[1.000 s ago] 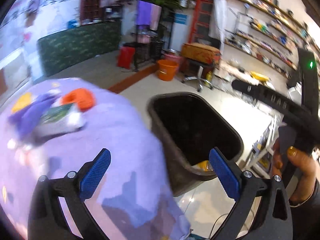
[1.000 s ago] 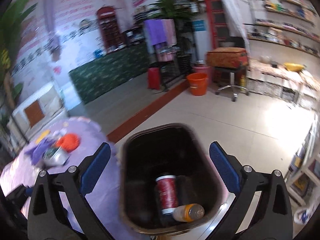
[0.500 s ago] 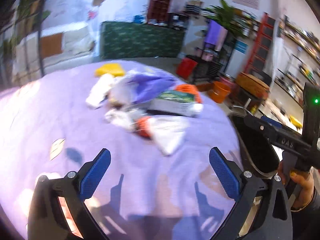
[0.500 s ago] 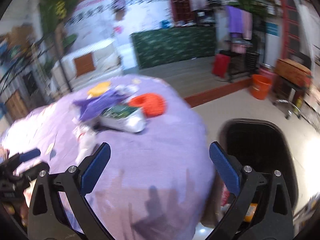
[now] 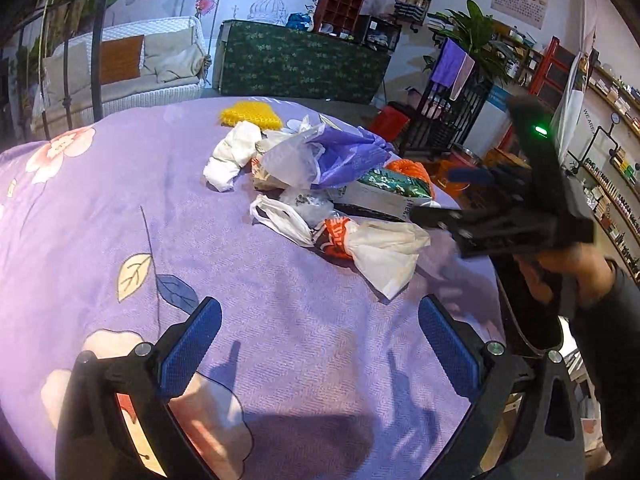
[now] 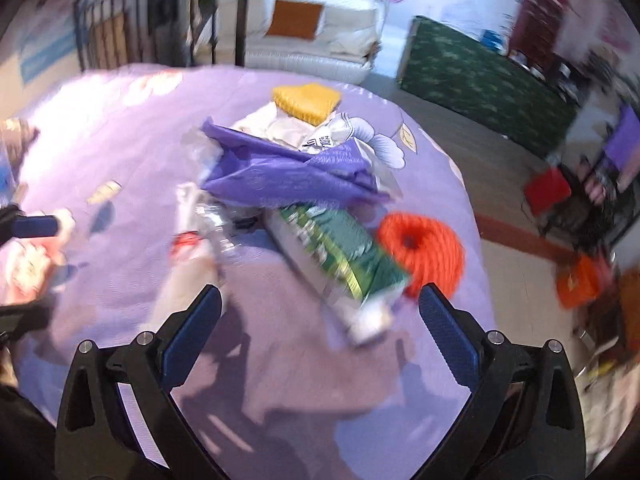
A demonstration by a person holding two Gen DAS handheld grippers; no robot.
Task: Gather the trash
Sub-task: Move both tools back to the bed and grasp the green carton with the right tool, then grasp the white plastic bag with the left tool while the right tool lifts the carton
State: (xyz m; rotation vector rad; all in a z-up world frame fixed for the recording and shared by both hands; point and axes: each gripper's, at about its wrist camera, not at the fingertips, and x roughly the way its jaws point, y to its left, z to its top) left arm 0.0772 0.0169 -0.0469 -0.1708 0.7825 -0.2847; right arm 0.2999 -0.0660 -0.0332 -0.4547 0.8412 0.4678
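A heap of trash lies on the purple flowered tablecloth (image 5: 100, 208): a purple plastic bag (image 5: 344, 156) (image 6: 288, 172), a green-and-white carton (image 5: 384, 192) (image 6: 340, 260), white plastic bags (image 5: 384, 248), a crumpled white wrapper (image 5: 232, 156), a yellow sponge-like piece (image 5: 252, 114) (image 6: 306, 98) and an orange rope coil (image 6: 420, 248). My left gripper (image 5: 320, 344) is open and empty, short of the heap. My right gripper (image 6: 320, 332) is open and empty, just before the carton; it shows side-on in the left wrist view (image 5: 500, 220).
A black bin's rim (image 5: 532, 320) shows at the table's right edge under the right hand. Beyond the table stand a white sofa (image 5: 132, 68), a green counter (image 5: 304, 64), a red container (image 6: 548, 192) and an orange bucket (image 6: 580, 284) on the floor.
Both grippers have swung left from the black bin to the trash heap on the table. The right gripper has come closer to the carton. Both stay open.
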